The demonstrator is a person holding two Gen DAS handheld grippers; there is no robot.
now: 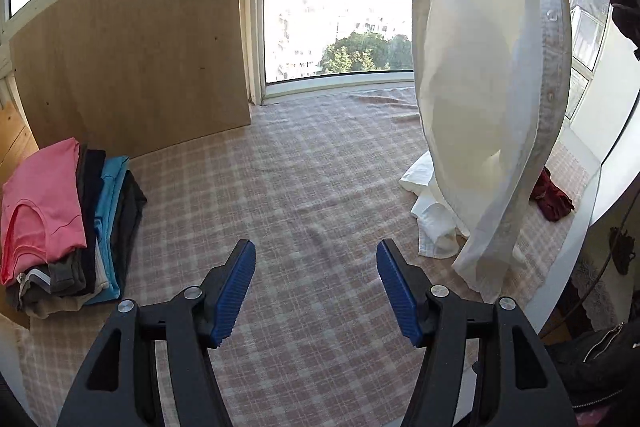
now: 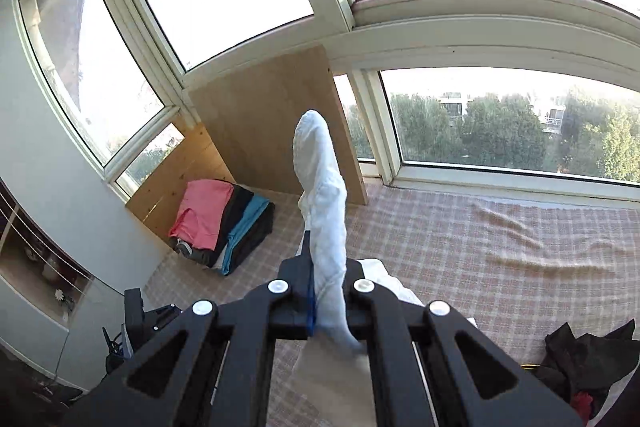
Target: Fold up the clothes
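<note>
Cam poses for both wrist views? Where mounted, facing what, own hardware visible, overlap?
Left wrist: sits behind the left claw, open and empty, facing down over the checked cover toward the windows; hanging white shirt at right.
Right wrist: behind the right claw, shut on the shirt.
Shared: shirt, folded pile, board.

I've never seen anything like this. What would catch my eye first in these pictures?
Probably the white shirt, hanging in the air on the right above the checked blanket, its lower end trailing on the blanket. The right gripper is clamped shut on its cloth, while the left gripper stands open and empty over the blanket. Next, the stack of folded clothes at the left, pink on top, beside a wooden board.
</note>
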